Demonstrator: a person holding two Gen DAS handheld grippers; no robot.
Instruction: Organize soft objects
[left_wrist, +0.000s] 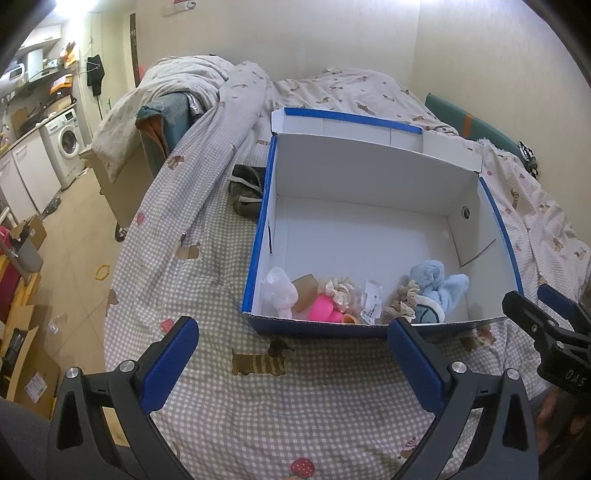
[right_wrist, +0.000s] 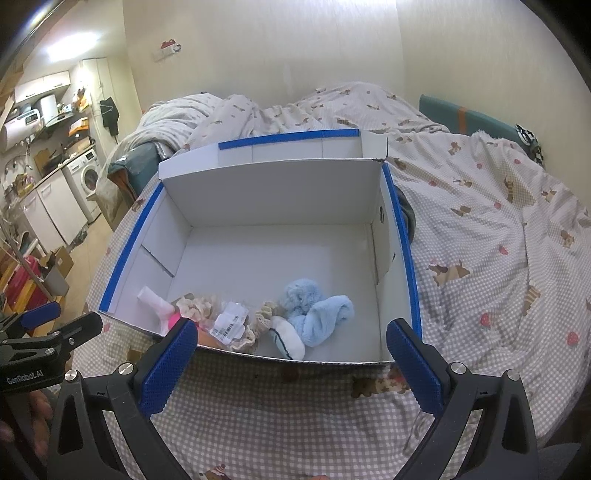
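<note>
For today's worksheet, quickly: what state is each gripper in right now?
Left gripper: open, holding nothing, above the bed short of the box.
Right gripper: open, holding nothing.

Dark cloth (left_wrist: 246, 192) half hidden behind box wall (left_wrist: 264, 206); pink item (right_wrist: 170, 320) mostly blocked by left finger; label text (right_wrist: 231, 321) too small to read.

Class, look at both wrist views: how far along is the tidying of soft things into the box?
Done: the blue plush, a scrunchie and other small items lie along the box's near wall. In hand: nothing; the left gripper and right gripper are open and empty in front of the box. Left: a dark cloth lies on the bed beside the box, not yet packed.
</note>
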